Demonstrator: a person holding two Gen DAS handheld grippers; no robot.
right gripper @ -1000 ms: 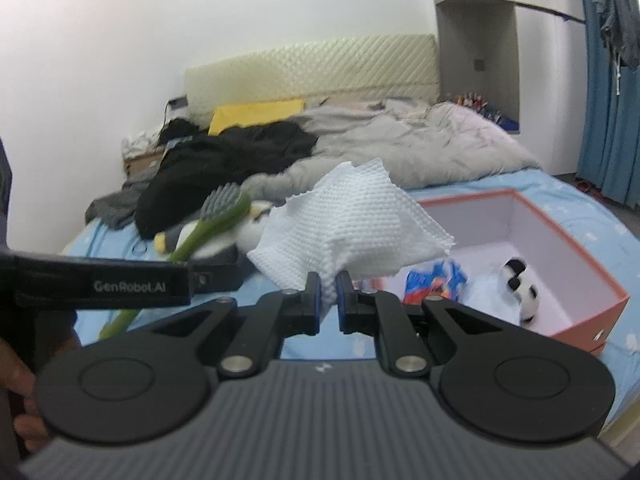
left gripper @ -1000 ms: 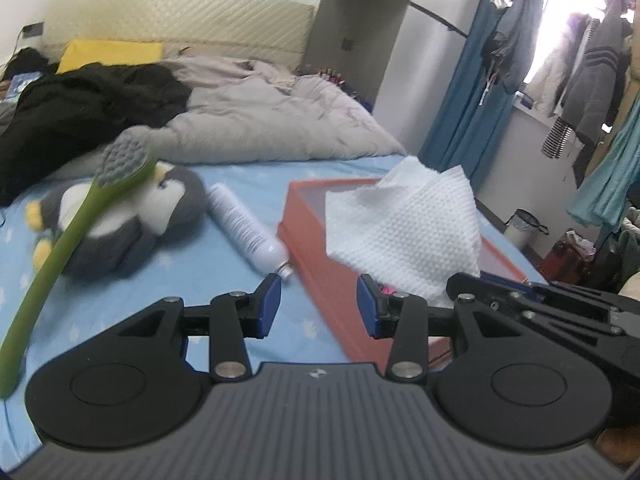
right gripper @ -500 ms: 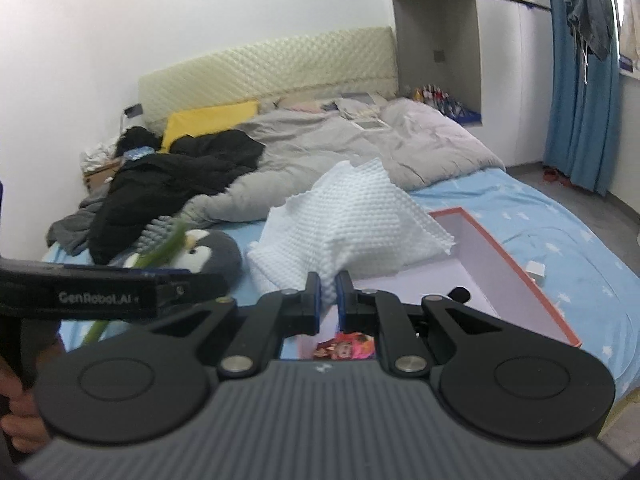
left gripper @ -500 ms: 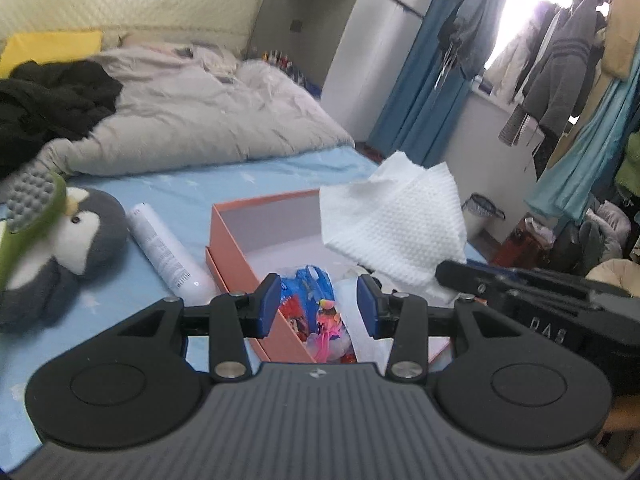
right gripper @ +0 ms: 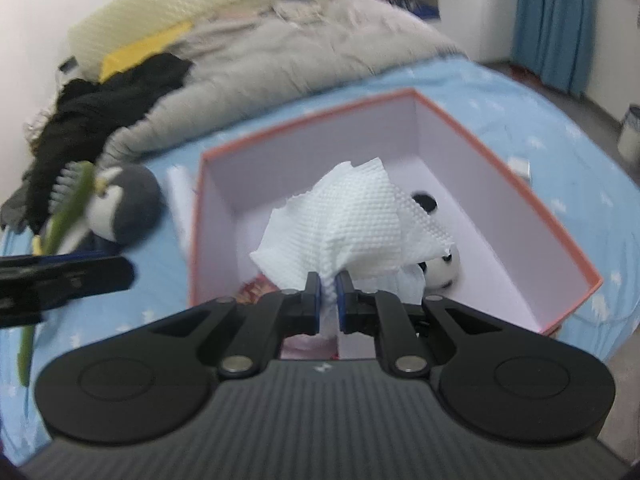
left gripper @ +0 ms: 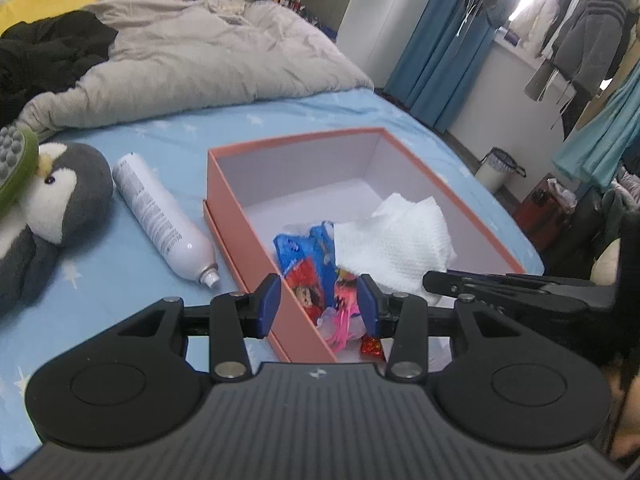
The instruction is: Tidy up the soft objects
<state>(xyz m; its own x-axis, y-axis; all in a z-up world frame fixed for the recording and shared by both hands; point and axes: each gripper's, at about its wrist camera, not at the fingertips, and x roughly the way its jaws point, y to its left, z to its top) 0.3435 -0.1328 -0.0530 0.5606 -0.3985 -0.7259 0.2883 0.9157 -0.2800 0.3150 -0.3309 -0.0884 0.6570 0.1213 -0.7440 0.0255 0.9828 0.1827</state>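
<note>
- The right gripper (right gripper: 329,288) pinches a white cloth (right gripper: 352,224), bunched, hanging inside the box (right gripper: 516,176).
- The left gripper (left gripper: 319,304) is parted and empty, over the box's near corner.
- A penguin (left gripper: 60,196) and a can (left gripper: 160,216) lie left of the box.

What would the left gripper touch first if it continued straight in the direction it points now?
Probably the long near wall of the orange box, or the colourful packets just inside it. Both sit between the open fingers of the left gripper; depth is unclear, so which comes first is uncertain.
</note>
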